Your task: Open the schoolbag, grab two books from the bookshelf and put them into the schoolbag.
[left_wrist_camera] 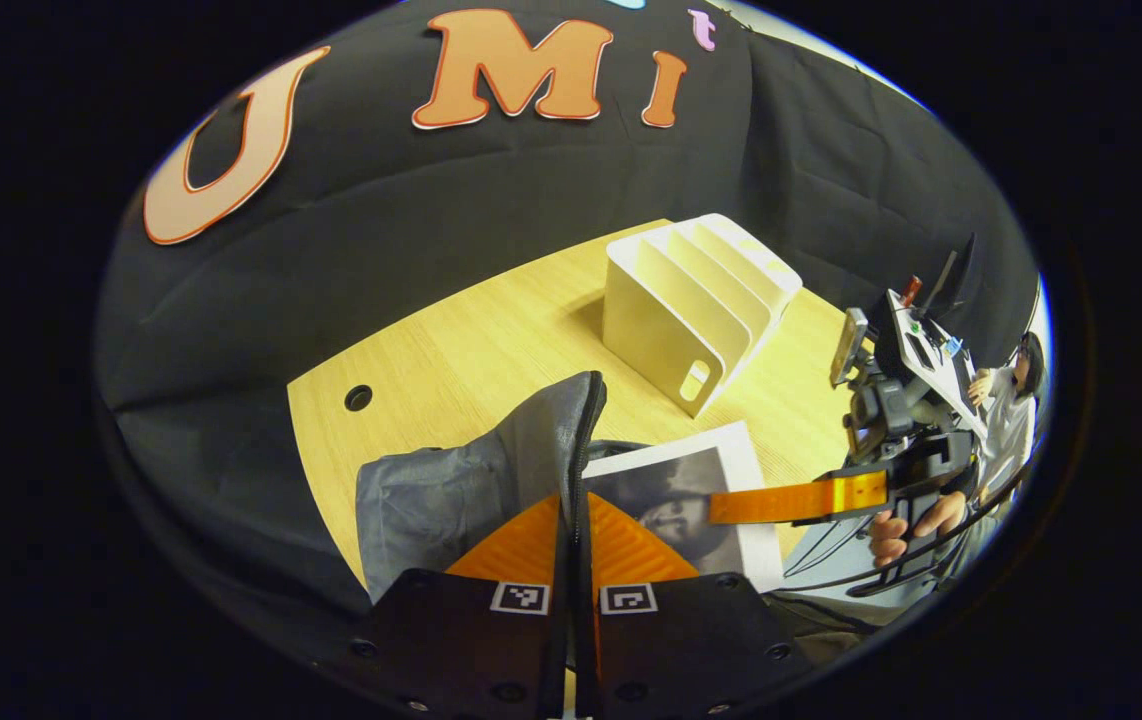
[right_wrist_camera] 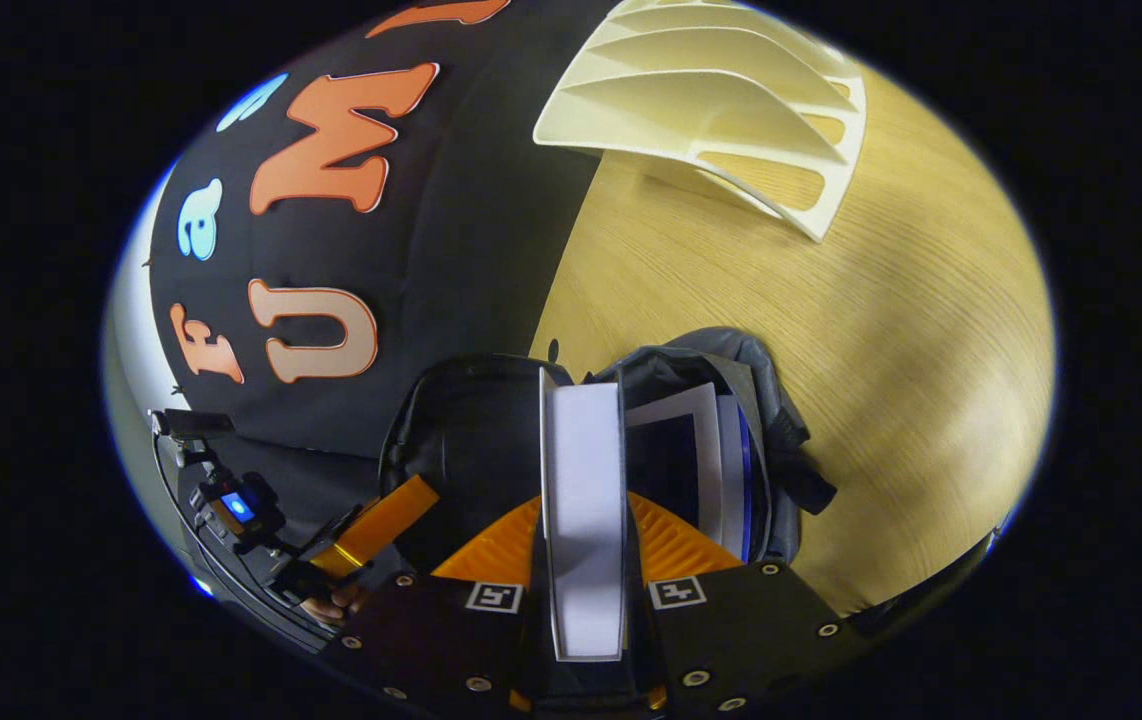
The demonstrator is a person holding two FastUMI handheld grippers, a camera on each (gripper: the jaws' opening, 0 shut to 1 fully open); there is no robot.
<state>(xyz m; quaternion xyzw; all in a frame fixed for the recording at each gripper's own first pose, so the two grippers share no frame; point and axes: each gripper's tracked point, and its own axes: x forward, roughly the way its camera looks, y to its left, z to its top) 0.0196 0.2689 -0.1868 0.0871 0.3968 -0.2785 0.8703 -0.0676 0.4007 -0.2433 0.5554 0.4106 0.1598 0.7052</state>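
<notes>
Schoolbag (right_wrist_camera: pixel 761 400) lower centre on surface (right_wrist_camera: pixel 891 330), soft, floppy; left gripper (left_wrist_camera: pixel 576 520) clamps its zipper edge. Right gripper (right_wrist_camera: pixel 583 540) pinches stiff book (right_wrist_camera: pixel 586 500) over opening; bookshelf (right_wrist_camera: pixel 721 110) empty, top.

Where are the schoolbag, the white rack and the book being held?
schoolbag (left_wrist_camera: pixel 451 485): left gripper view, on its grey fabric side.
white rack (left_wrist_camera: pixel 676 320): left gripper view, on a divider panel.
book (right_wrist_camera: pixel 586 520): right gripper view, on its white page edge between the fingers.

black cloth wall (left_wrist_camera: pixel 411 260) hangs behind a light wooden table (left_wrist_camera: pixel 491 340) with a round hole (left_wrist_camera: pixel 358 398)
</notes>
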